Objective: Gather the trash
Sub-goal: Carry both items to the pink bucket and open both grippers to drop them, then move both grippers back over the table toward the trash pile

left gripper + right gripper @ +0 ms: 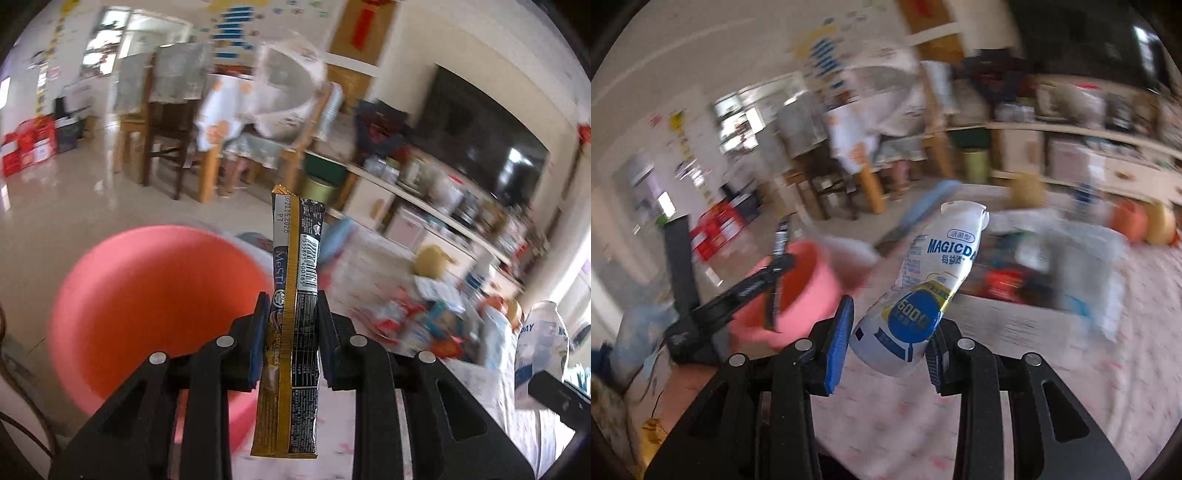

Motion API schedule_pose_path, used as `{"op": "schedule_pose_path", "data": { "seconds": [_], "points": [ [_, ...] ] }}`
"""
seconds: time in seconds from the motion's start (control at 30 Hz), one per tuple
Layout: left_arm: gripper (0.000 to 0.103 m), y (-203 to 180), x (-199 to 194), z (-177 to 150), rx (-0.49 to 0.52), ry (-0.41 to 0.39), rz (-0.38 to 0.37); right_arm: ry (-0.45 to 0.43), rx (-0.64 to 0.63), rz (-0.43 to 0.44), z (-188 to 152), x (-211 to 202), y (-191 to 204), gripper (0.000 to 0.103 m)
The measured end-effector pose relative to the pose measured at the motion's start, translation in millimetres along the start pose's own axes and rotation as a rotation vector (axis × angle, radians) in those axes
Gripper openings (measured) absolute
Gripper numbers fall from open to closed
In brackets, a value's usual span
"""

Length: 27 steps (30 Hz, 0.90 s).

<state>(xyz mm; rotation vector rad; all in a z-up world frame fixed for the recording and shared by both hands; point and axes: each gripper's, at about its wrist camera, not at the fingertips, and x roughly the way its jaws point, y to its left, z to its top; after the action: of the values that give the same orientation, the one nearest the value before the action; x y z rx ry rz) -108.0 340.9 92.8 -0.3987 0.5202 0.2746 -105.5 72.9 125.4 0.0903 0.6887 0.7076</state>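
Observation:
My left gripper is shut on a long black-and-gold coffee sachet that stands upright between the blue pads. To its left and below sits a pink basin. My right gripper is shut on a white and blue drink bottle, which leans to the right. In the right wrist view the pink basin lies to the left, and the left gripper hangs over it with the sachet seen edge on. The bottle and the right gripper's black finger show at the left wrist view's right edge.
A table with a pale patterned cloth carries a heap of mixed wrappers and packets. Behind it stand wooden chairs, a dining table, a green bin, a low white shelf unit and a dark television.

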Motion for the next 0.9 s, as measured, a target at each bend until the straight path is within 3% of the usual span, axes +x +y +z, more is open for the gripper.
{"op": "schedule_pose_path", "data": {
  "seconds": [0.23, 0.5, 0.57, 0.67, 0.73, 0.9],
  "points": [
    [0.027, 68, 2, 12, -0.168, -0.018, 0.108, 0.086, -0.098, 0.173, 31, 87, 84, 0.037],
    [0.027, 106, 16, 13, -0.269, 0.021, 0.152, 0.165, -0.143, 0.213, 43, 169, 128, 0.038],
    [0.032, 109, 20, 12, -0.270, 0.038, 0.175, 0.191, -0.151, 0.216, 39, 180, 129, 0.040],
    [0.047, 107, 24, 12, -0.256, 0.046, 0.198, 0.180, -0.130, 0.197, 36, 185, 127, 0.055],
    [0.055, 102, 23, 9, -0.232, 0.045, 0.212, 0.159, -0.088, 0.190, 38, 180, 118, 0.075],
    [0.070, 89, 21, 8, -0.187, 0.007, 0.223, 0.107, -0.054, 0.124, 31, 150, 95, 0.085]
  ]
}}
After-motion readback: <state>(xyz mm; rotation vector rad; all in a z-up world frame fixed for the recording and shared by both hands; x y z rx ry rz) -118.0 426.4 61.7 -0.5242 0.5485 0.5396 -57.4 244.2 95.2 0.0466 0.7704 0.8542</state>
